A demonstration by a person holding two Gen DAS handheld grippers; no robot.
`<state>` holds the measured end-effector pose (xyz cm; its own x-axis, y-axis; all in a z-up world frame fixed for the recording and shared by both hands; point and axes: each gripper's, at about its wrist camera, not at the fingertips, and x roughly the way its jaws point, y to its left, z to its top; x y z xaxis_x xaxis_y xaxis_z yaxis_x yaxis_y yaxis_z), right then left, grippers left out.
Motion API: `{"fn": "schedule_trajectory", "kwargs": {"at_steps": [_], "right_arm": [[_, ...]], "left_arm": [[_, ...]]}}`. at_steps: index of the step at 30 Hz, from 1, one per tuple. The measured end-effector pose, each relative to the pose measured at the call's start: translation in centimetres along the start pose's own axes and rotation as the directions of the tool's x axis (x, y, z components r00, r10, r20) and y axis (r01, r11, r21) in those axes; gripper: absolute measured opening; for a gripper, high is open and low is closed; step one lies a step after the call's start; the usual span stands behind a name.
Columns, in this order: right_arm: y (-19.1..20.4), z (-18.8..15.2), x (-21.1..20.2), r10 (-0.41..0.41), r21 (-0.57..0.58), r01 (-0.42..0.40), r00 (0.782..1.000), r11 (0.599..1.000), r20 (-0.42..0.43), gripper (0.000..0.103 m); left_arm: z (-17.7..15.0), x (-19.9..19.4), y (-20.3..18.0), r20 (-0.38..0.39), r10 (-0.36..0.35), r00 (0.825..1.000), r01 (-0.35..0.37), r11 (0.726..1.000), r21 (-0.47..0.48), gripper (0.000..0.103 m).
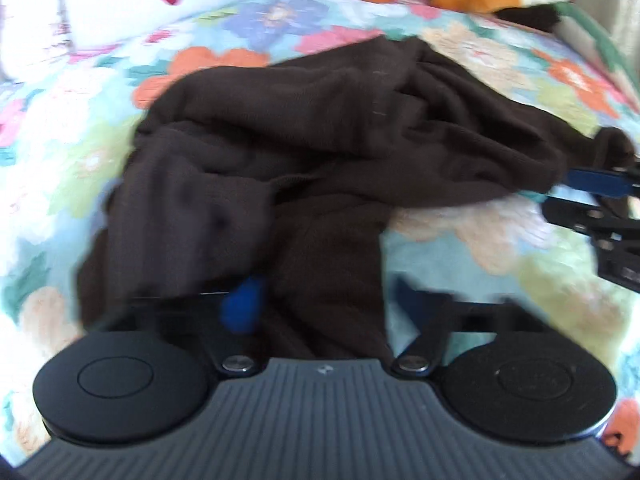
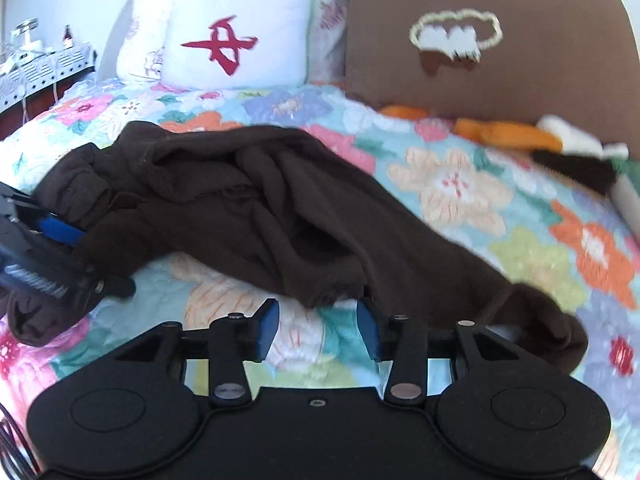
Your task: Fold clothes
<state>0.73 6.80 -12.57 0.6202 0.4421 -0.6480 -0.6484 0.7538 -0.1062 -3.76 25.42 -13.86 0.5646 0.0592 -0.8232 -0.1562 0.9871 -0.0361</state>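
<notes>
A dark brown garment (image 1: 304,148) lies crumpled on a floral bedspread (image 1: 480,232). In the left wrist view my left gripper (image 1: 320,300) has its fingers spread wide, with a fold of the garment draped between them and over the left blue pad (image 1: 242,304). In the right wrist view the garment (image 2: 248,200) stretches across the bed. My right gripper (image 2: 318,326) is open, its blue pads (image 2: 268,328) just short of the garment's near edge and holding nothing. The left gripper (image 2: 48,248) shows at the left edge, against the cloth. The right gripper (image 1: 592,196) shows at the right edge of the left wrist view.
A white pillow with a red character (image 2: 236,40) and a brown cushion (image 2: 480,48) stand at the head of the bed. Orange, white and dark items (image 2: 520,136) lie in front of the cushion. A model ship (image 2: 44,64) stands beside the bed at left.
</notes>
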Motion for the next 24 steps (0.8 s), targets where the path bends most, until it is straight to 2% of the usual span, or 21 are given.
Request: {"fn": "schedule_trajectory", "kwargs": {"at_steps": [3, 5, 6, 7, 10, 13, 16, 20, 22, 24], "right_arm": [[0.2, 0.5, 1.0, 0.011, -0.057, -0.010, 1.000, 0.998, 0.017, 0.047], [0.2, 0.8, 2.3, -0.005, -0.074, 0.005, 1.000, 0.997, 0.005, 0.046], [0.1, 1.0, 2.8, 0.000, -0.068, 0.000, 1.000, 0.998, -0.004, 0.027], [-0.3, 1.4, 3.3, 0.022, -0.047, -0.023, 1.000, 0.999, -0.018, 0.014], [-2.1, 3.3, 2.6, 0.106, 0.049, -0.107, 0.994, 0.993, 0.021, 0.013], [-4.8, 6.1, 0.0, 0.165, 0.152, -0.177, 0.982, 0.972, 0.090, 0.012], [-7.3, 9.0, -3.1, 0.194, 0.206, -0.218, 0.972, 0.954, 0.130, 0.011], [-8.2, 11.2, -6.7, 0.136, 0.133, -0.150, 0.985, 0.980, 0.108, 0.011], [-9.1, 11.3, -7.6, 0.140, 0.175, -0.149, 0.988, 0.973, 0.064, 0.011], [-10.3, 10.5, -7.9, 0.176, 0.254, -0.171, 0.984, 0.952, 0.005, 0.011]], "left_arm": [[0.3, -0.6, 1.8, 0.002, -0.057, 0.998, 0.057, 0.994, -0.093, 0.020], [0.3, -1.5, 2.7, 0.040, -0.049, 0.998, 0.054, 0.989, -0.141, 0.020], [0.4, -2.1, 2.8, 0.063, -0.035, 0.997, 0.044, 0.988, -0.147, 0.020], [0.6, -2.6, 3.0, 0.081, -0.023, 0.996, 0.035, 0.989, -0.147, 0.019], [1.4, -4.4, 3.8, 0.128, -0.010, 0.992, 0.031, 0.986, -0.165, 0.018], [2.8, -7.1, 4.7, 0.186, 0.003, 0.982, 0.031, 0.983, -0.180, 0.018], [4.1, -10.3, 5.8, 0.251, -0.025, 0.968, 0.077, 0.977, -0.201, 0.018], [4.8, -13.8, 6.7, 0.300, -0.106, 0.948, 0.175, 0.960, -0.217, 0.018], [4.3, -15.1, 7.0, 0.301, -0.126, 0.945, 0.194, 0.959, -0.207, 0.018], [3.3, -15.5, 7.3, 0.268, -0.154, 0.951, 0.212, 0.956, -0.204, 0.018]]}}
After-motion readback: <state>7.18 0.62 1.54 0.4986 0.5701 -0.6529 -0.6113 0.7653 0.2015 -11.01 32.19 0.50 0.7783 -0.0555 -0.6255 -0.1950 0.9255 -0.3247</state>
